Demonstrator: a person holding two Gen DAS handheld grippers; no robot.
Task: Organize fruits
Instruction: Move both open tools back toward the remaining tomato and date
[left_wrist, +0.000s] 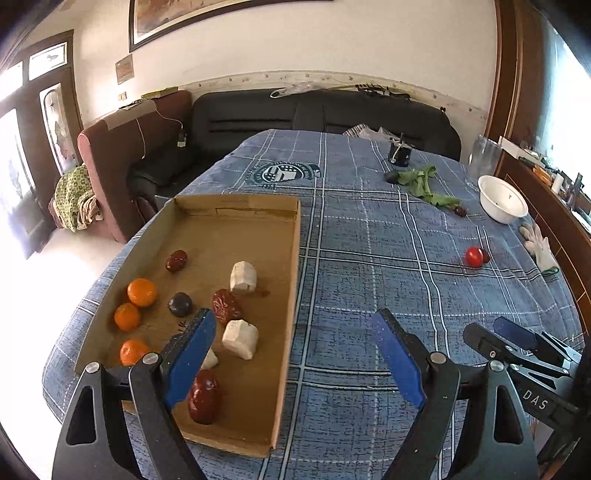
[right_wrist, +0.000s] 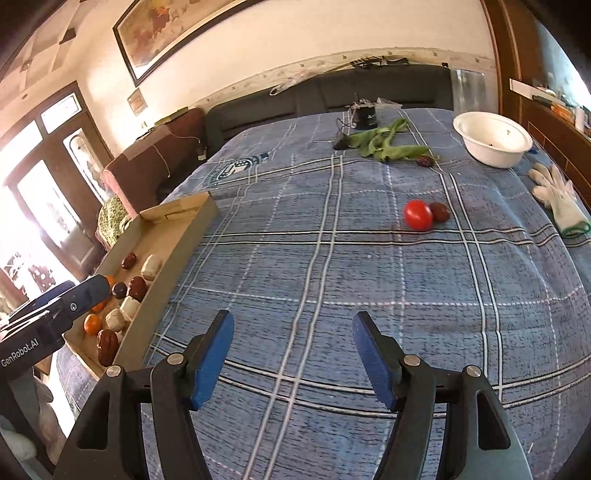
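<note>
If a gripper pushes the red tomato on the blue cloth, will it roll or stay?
The tomato looks round and smooth, so it would probably roll. The dark date touching it may block it. Its glossy skin could slip.

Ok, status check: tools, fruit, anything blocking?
Left tool open, empty, by cardboard tray. Right tool open, empty over cloth. Tomato and date still loose ahead. Path clear.
</note>
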